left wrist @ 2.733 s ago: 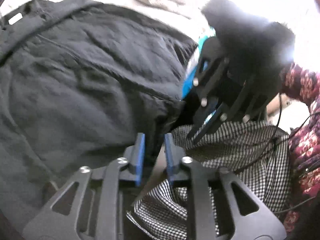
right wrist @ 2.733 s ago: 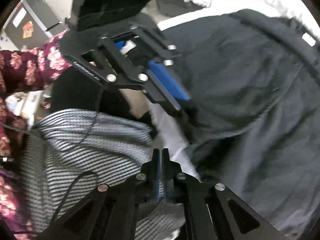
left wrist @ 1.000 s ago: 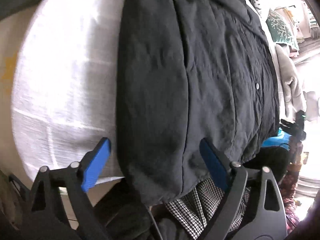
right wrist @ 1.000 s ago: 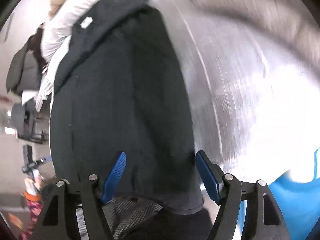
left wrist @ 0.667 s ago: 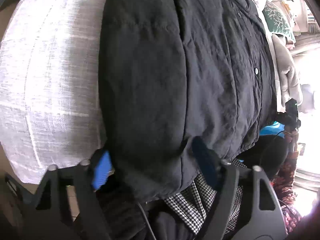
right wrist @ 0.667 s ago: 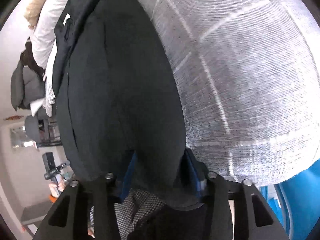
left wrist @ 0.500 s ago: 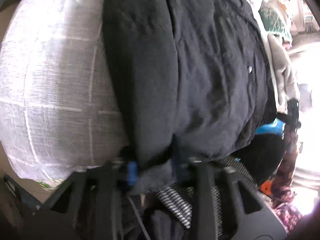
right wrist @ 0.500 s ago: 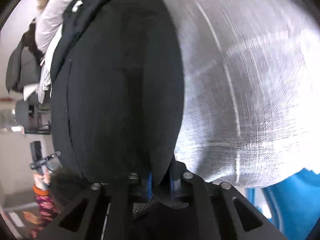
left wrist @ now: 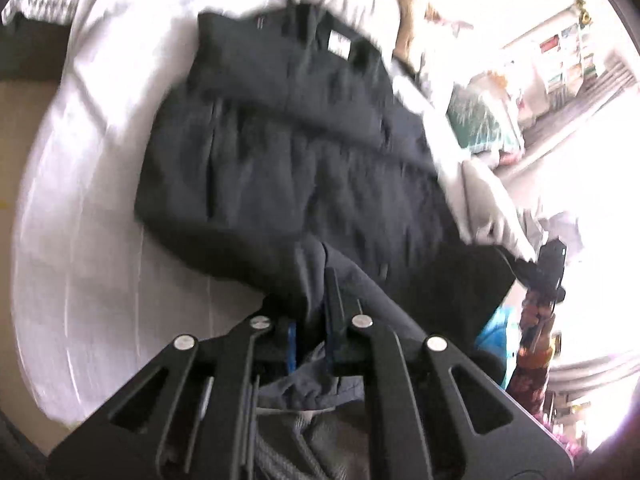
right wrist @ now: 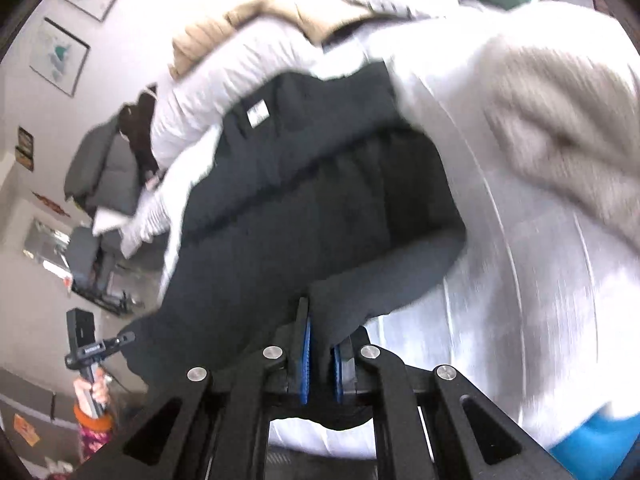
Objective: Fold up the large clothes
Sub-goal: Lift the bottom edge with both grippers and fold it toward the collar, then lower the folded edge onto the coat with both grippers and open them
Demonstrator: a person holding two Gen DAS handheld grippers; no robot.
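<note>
While both tongs, left (left wrist: 311, 322) and right (right wrist: 320, 354), pinch its near hem, the black garment (left wrist: 304, 152) runs lengthwise toward upper frame; white bedsheet (left wrist: 92, 216) lies bare at left.

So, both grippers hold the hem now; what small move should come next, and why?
Probably carry the hem forward toward the collar. The left gripper and right gripper are both shut on the black jacket, whose near edge is lifted off the white sheet.

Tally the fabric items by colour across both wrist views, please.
Black: 1, the black garment that the left gripper and right gripper pinch
White: 1, the white cover
Beige: 1, the beige garment
Tan: 1, the tan cloth
Total: 4
</note>
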